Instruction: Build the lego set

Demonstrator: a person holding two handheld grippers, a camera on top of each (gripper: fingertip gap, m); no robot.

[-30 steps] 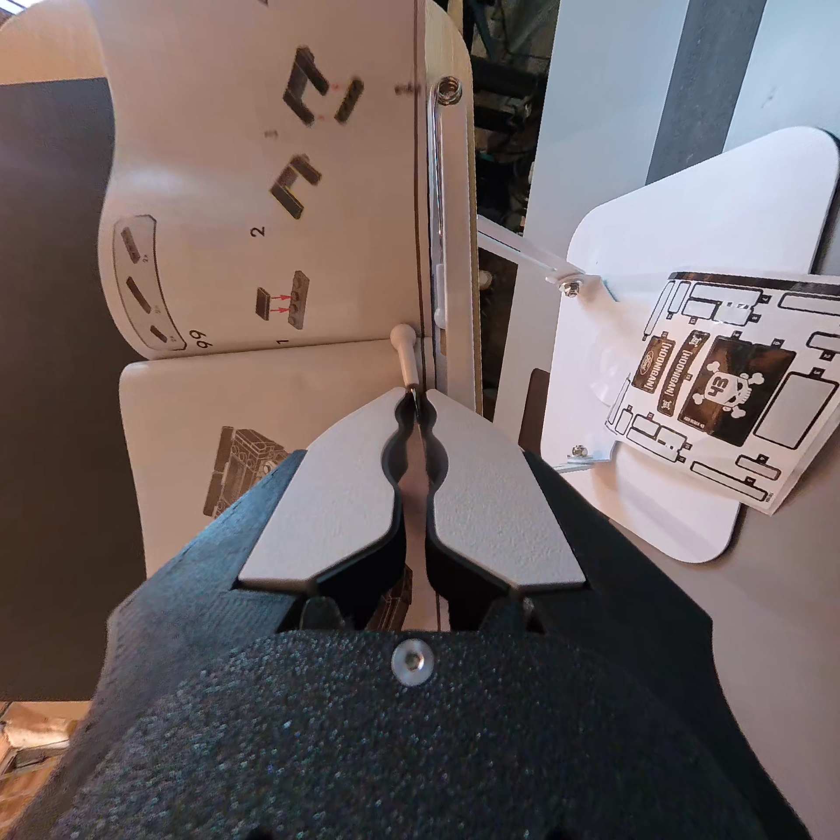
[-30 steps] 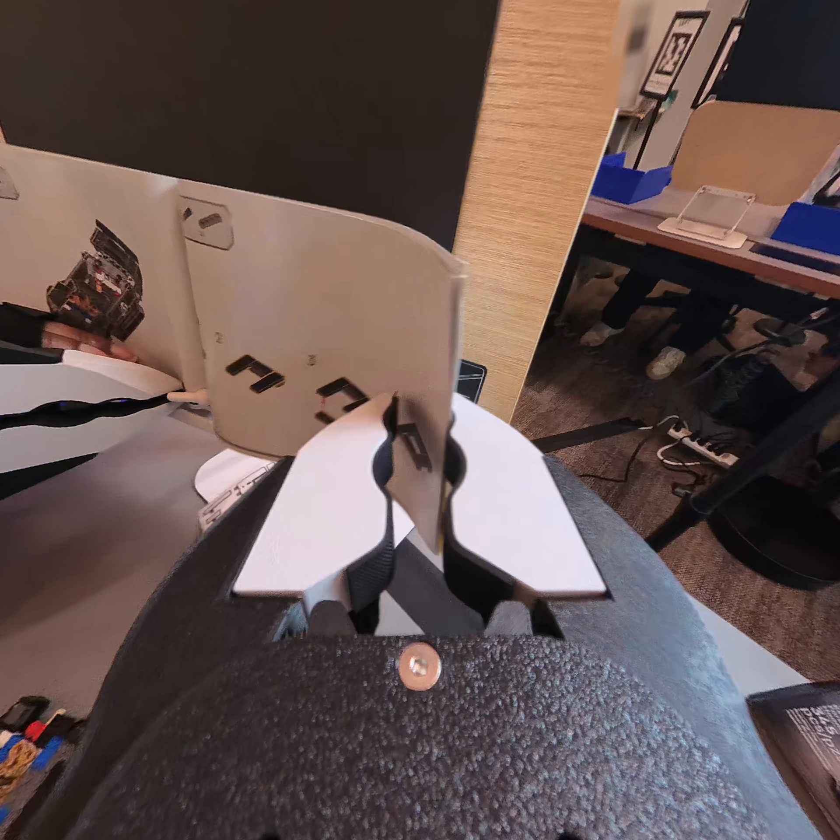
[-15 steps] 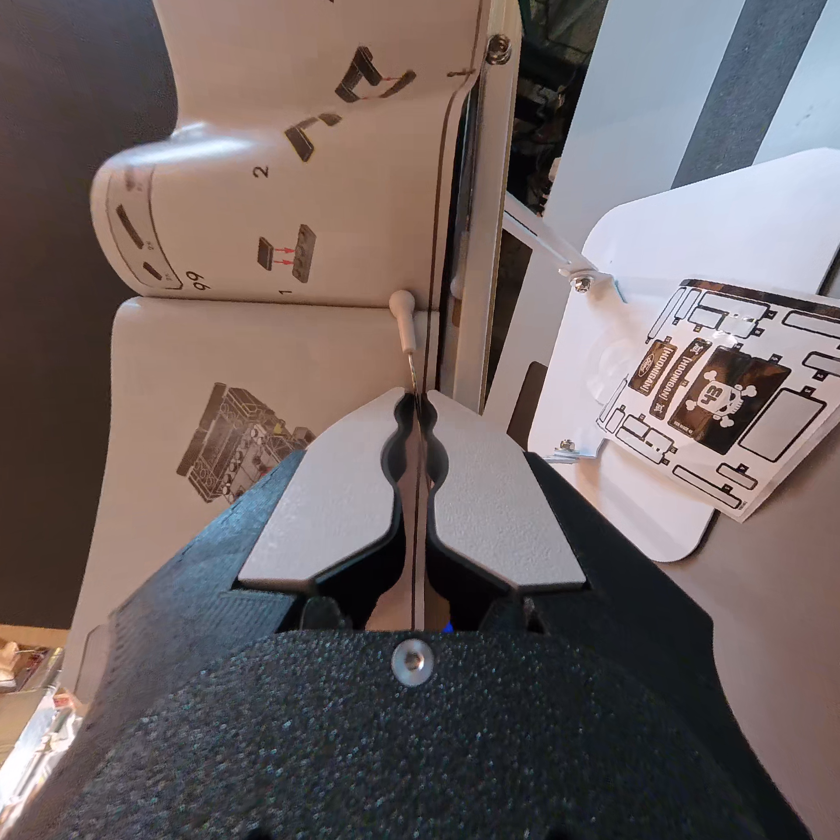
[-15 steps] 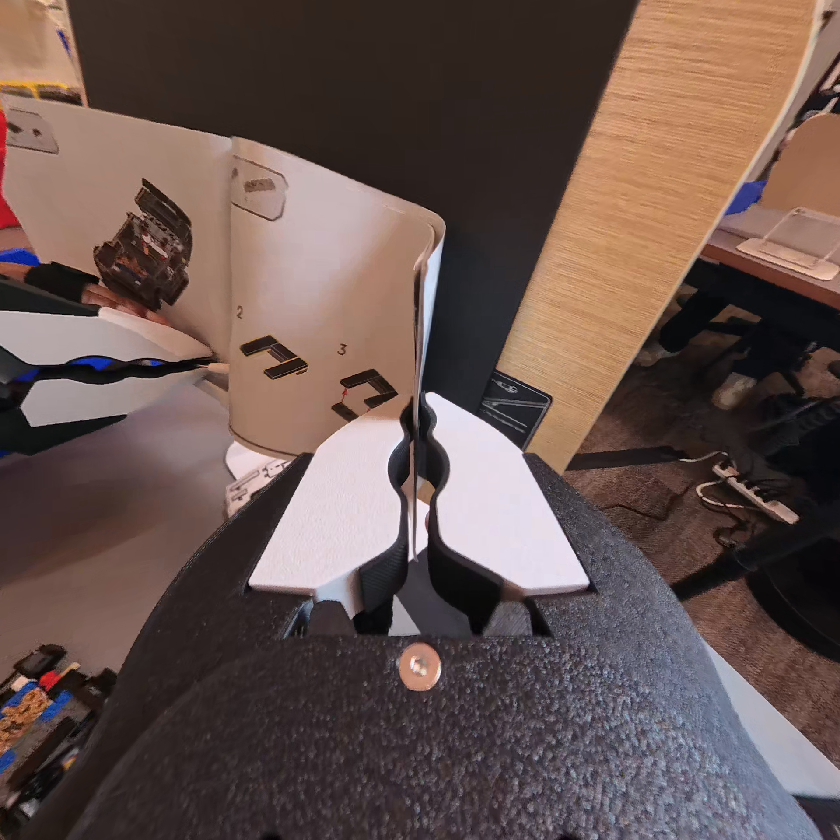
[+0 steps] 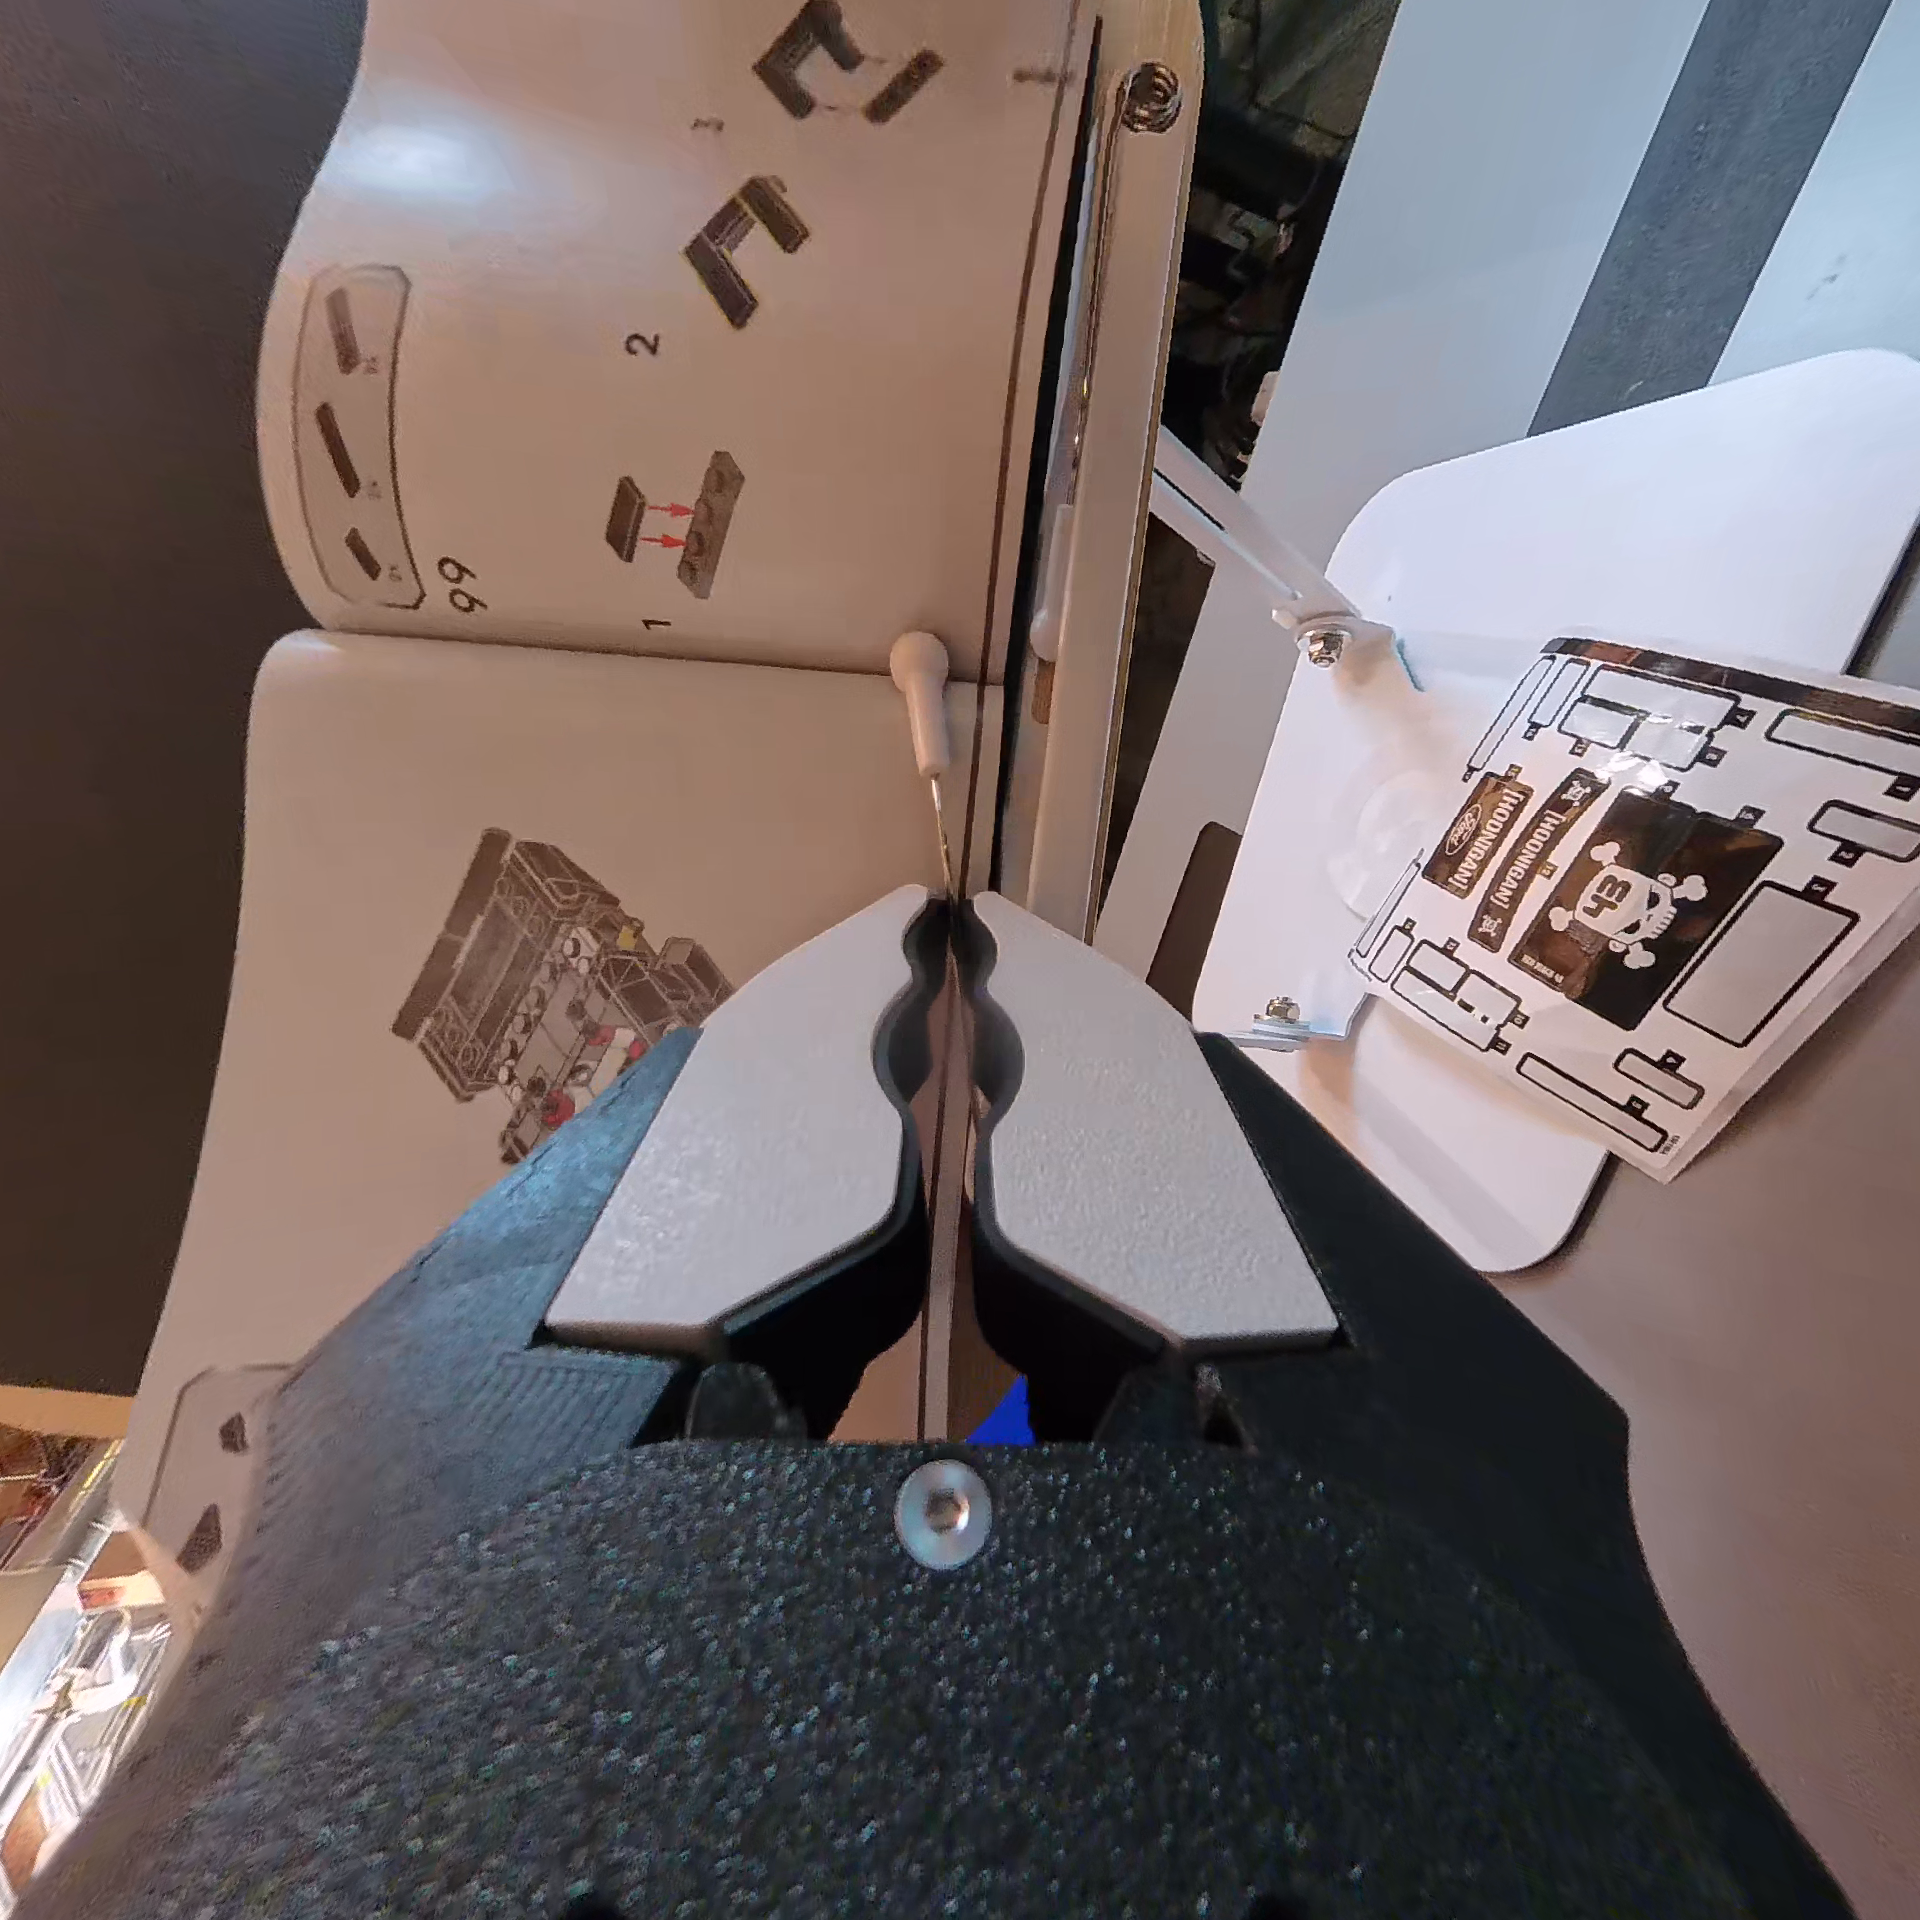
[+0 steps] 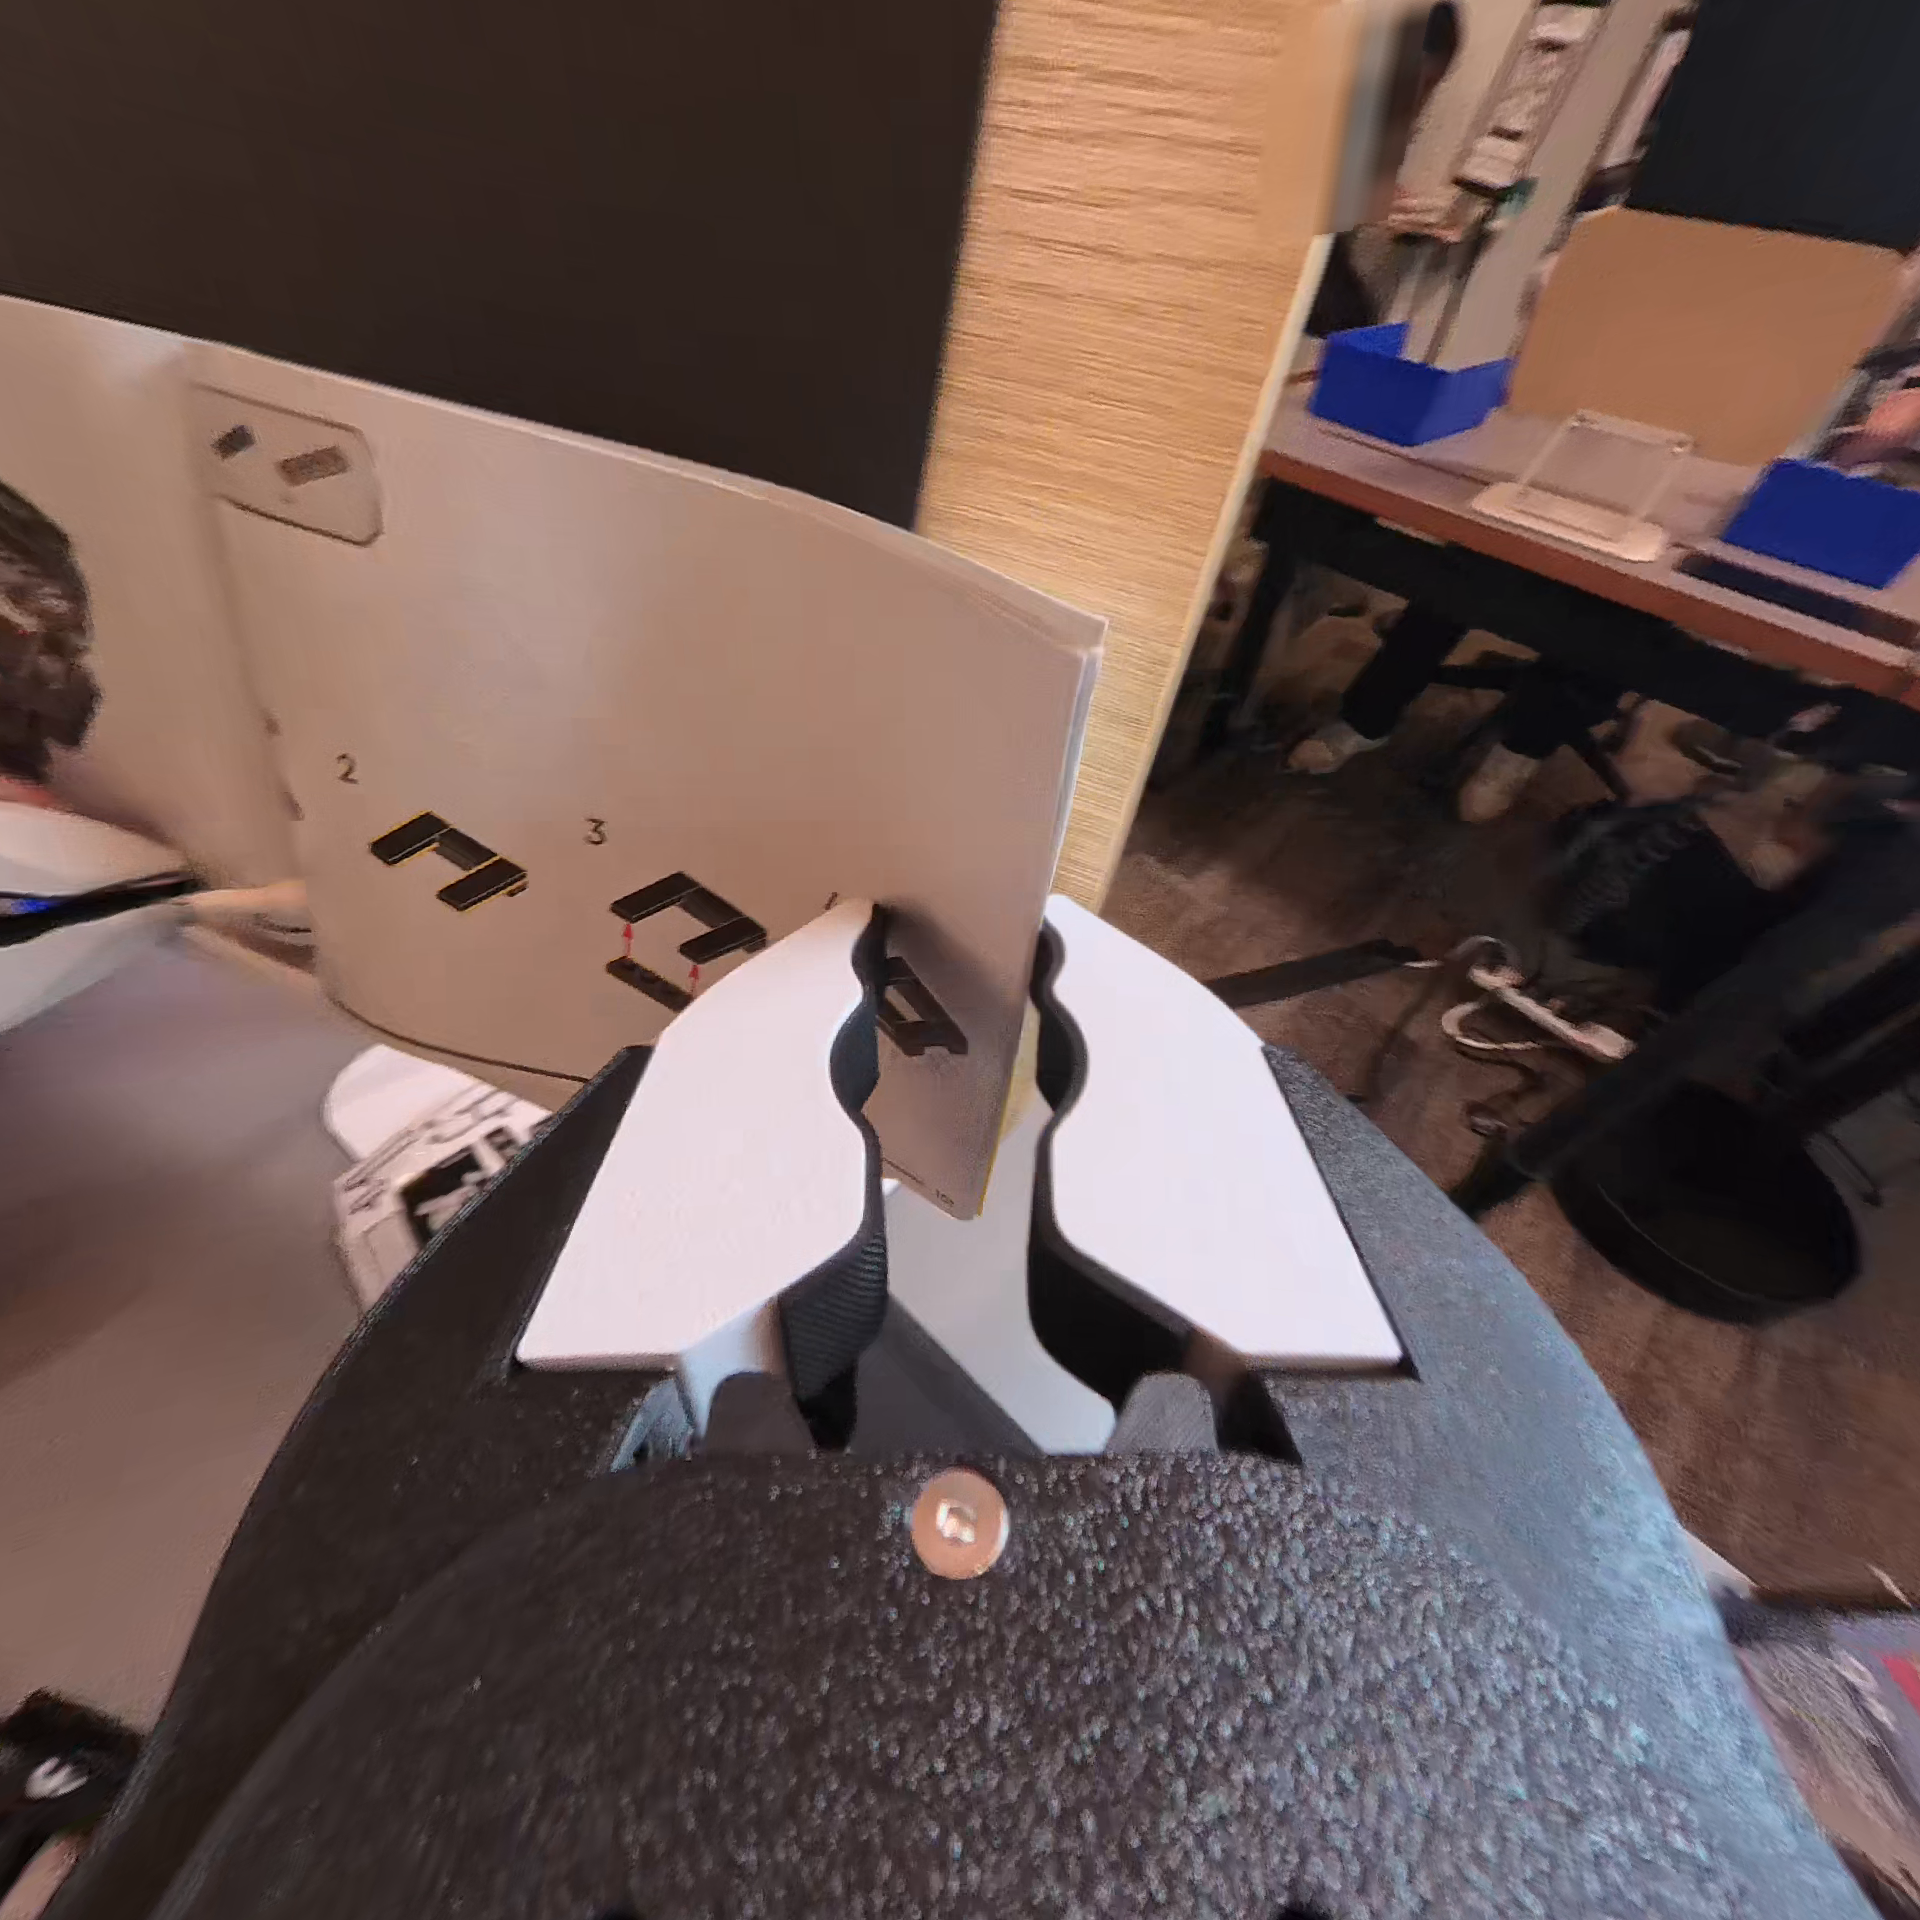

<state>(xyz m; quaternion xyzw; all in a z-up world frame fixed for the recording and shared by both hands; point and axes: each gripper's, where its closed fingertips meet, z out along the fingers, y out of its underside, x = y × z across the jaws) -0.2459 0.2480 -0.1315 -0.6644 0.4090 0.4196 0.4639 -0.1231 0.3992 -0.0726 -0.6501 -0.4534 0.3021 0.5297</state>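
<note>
The open instruction booklet stands on a white book stand. My left gripper is shut on the edge of its pages, just below the stand's white-tipped wire page holder. In the right wrist view the curved right-hand page shows black brick steps. My right gripper is open, and the page's lower corner hangs between the parted fingers, close against the left finger. The left gripper shows at the left edge of that view, blurred.
A sticker sheet lies on the stand's white base. Blurred dark loose pieces lie at the bottom left. A black panel and a woven wall panel stand behind. A far table carries blue bins. The tips of one gripper are about 20 cm away from the tips of the other.
My right gripper was shut on the page corner half a second ago and is now open. The page has flattened out towards the stand. My left gripper stays shut on the booklet.
</note>
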